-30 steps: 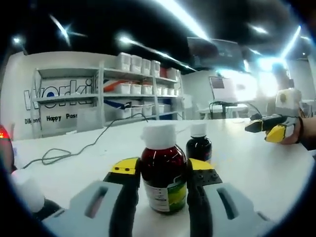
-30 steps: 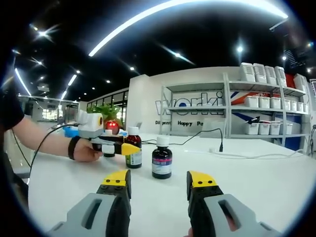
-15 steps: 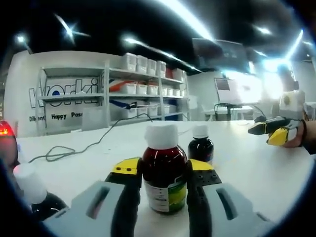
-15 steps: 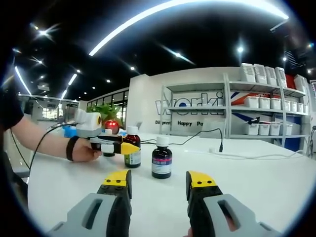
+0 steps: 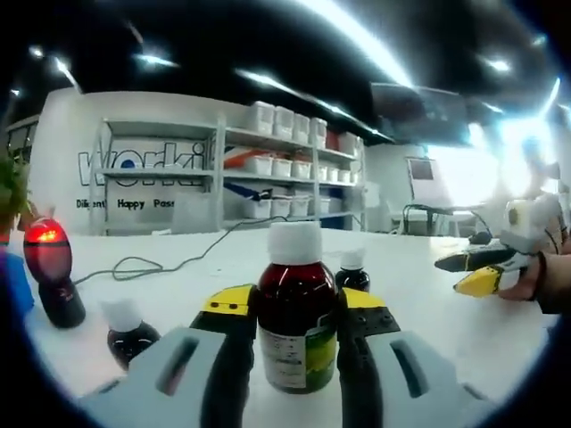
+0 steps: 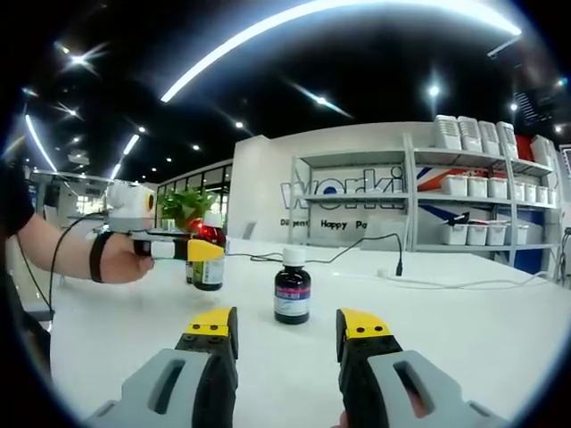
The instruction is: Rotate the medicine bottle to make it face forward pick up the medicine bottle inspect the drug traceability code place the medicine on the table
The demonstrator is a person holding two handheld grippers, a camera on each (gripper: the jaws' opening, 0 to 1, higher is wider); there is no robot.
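Gripping medicine bottle [image 5: 295, 325]: left tool [image 5: 294, 308] | label partly hidden

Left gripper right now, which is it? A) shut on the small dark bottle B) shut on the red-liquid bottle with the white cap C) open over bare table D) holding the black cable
B: in the left gripper view the left gripper has both jaws pressed against the sides of the red-liquid bottle.

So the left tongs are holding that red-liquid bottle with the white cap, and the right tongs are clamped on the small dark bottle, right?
Not quite. The left tongs do hold the red-liquid bottle, but in the right gripper view the right tongs are open, and the small dark bottle stands beyond them on the table, ungripped.
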